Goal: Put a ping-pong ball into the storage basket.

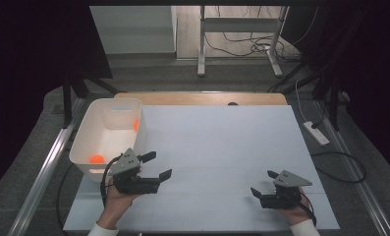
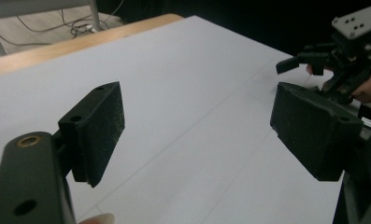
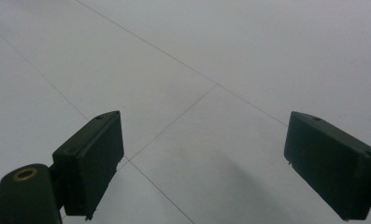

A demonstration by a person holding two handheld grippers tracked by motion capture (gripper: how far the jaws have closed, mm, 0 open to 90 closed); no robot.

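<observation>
A white plastic bin stands at the table's left edge with an orange ball on its floor and a second orange ball against its right wall. My left gripper is held just right of the bin's near corner, jaws wide open and holding nothing. My right gripper rests low at the front right of the white table top, also open with nothing between its jaws. In the left gripper view the right gripper appears at the upper right.
A wooden strip borders the table's far edge. Beyond it are desk legs and cables on the floor. A power strip lies on the floor to the right. Metal rails run along both sides.
</observation>
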